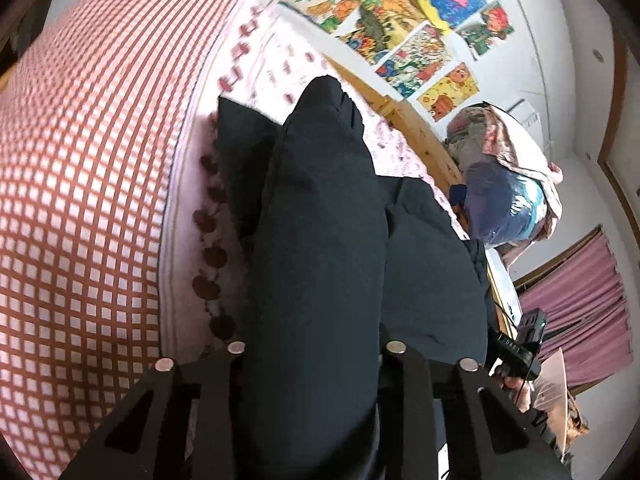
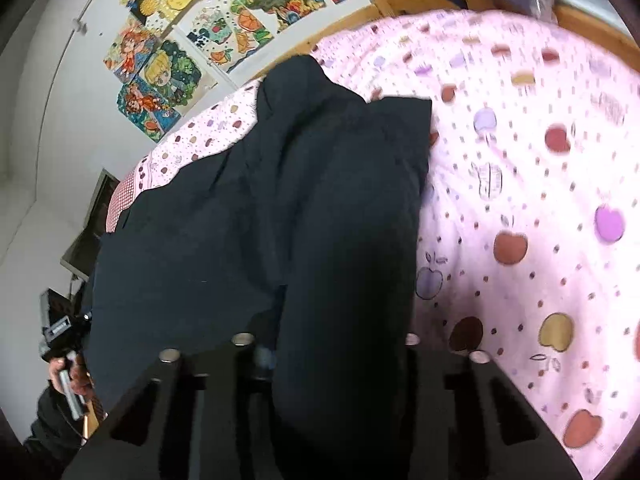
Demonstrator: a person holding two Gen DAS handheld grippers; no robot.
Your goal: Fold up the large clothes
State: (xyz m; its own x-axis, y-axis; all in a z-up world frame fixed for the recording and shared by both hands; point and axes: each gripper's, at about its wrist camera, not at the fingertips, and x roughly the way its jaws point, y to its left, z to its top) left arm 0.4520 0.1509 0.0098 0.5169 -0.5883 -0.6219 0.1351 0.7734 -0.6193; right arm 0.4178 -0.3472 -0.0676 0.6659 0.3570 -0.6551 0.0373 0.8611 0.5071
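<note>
A large dark navy garment [image 1: 320,208] lies bunched on the bed and rises in a thick fold toward the camera. My left gripper [image 1: 316,348] is shut on that fold, with the cloth filling the gap between its black fingers [image 1: 236,354]. In the right wrist view the same garment [image 2: 304,200] spreads left and runs up between the fingers of my right gripper [image 2: 328,340], which is shut on it too. Each view catches the other hand-held gripper at its edge: the right one [image 1: 520,344] and the left one [image 2: 60,332], each in a person's hand.
The bed has a pink apple-print sheet [image 2: 520,160] and a red checked quilt [image 1: 80,160] on the left. A wooden bed frame [image 1: 420,136] runs under a wall of colourful drawings [image 1: 400,20]. A pile of bags and bedding [image 1: 504,184] sits at the end, beside a purple curtain [image 1: 580,304].
</note>
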